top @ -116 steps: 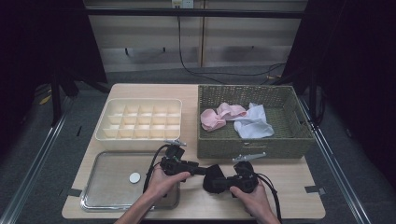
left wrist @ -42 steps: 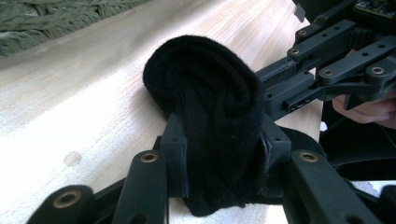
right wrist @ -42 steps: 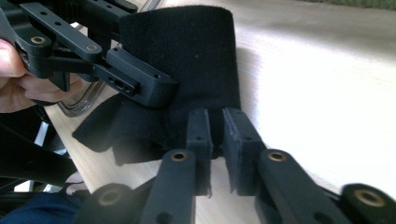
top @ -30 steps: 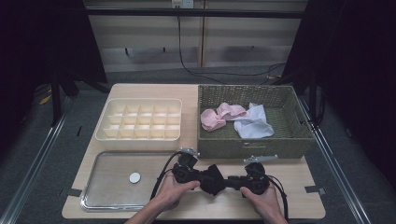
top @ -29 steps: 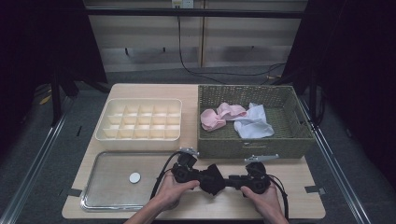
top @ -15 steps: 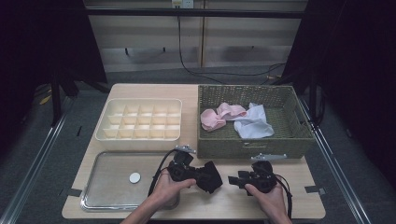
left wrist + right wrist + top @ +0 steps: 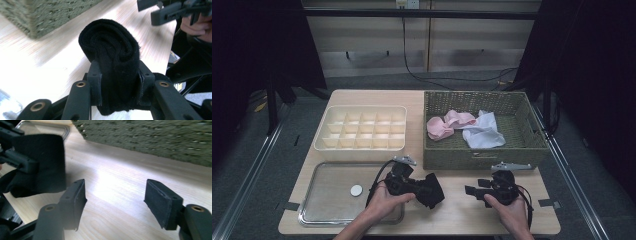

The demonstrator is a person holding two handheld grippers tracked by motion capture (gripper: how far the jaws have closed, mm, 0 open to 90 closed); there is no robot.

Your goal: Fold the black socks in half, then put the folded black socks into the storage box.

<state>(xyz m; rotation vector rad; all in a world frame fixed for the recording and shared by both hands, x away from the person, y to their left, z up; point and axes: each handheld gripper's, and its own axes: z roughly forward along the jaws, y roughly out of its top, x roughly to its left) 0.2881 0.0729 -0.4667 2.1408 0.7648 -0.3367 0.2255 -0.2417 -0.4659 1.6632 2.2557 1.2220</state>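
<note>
While a rolled black sock (image 7: 110, 60) is clamped between the two pads of the left gripper (image 7: 414, 185), the roll is held just above the bare wooden table (image 7: 462, 212), a little in front of the woven basket (image 7: 482, 157). In the left gripper view the sock is seen end-on as a tight spiral, pressed on both sides by the jaws, which stand part-way closed around it. The right gripper (image 7: 472, 190) is held near, to the right and apart from the roll; its jaws have just been opening and now stand wide, with nothing between them but table. In the right gripper view the black roll is seen off to the left, clear of the pads (image 7: 75, 197).

Further out, a clear tray (image 7: 329, 200) with a small white disc (image 7: 356, 190) in it lies beside the left hand. Behind it a cream divided organiser (image 7: 362, 145) is set, none of its compartments seen to hold anything. In the basket a pink garment (image 7: 444, 125) and a white garment (image 7: 484, 132) are left lying loose.

The rolling of this sock appears finished, and the roll has been handed over to one gripper alone. Its placing is judged still to come, probably into a compartment of the organiser, and the basket's pieces remain to be handled.
</note>
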